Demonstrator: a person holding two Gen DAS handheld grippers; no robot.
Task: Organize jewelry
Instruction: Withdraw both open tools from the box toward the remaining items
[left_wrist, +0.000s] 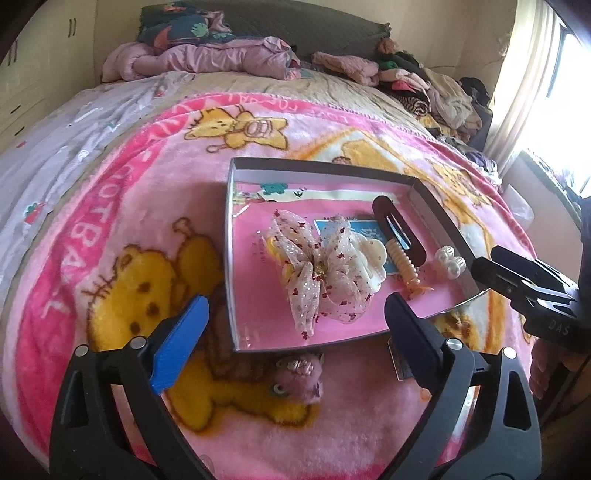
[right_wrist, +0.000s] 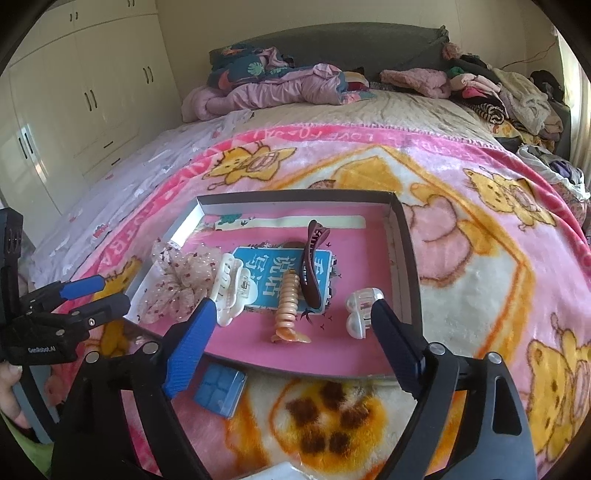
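Lying inside a shallow grey-walled tray (right_wrist: 402, 258) with a pink floor, five hair accessories sit grouped: one sheer dotted bow (right_wrist: 177, 284), one white claw clip (right_wrist: 231, 291), one peach spiral tie (right_wrist: 287, 306), one dark brown snap clip (right_wrist: 312, 266) and one small clear claw clip (right_wrist: 360, 312). One blue case (right_wrist: 221, 387) lies outside, just beside the tray's near edge. Everything rests on a pink cartoon-bear blanket (right_wrist: 480, 280) covering a bed piled with clothes (right_wrist: 517, 96), near cream wardrobes (right_wrist: 74, 92). Both the left gripper (left_wrist: 295, 328) and right gripper (right_wrist: 291, 336) hover with jaws spread wide, pinching nothing.
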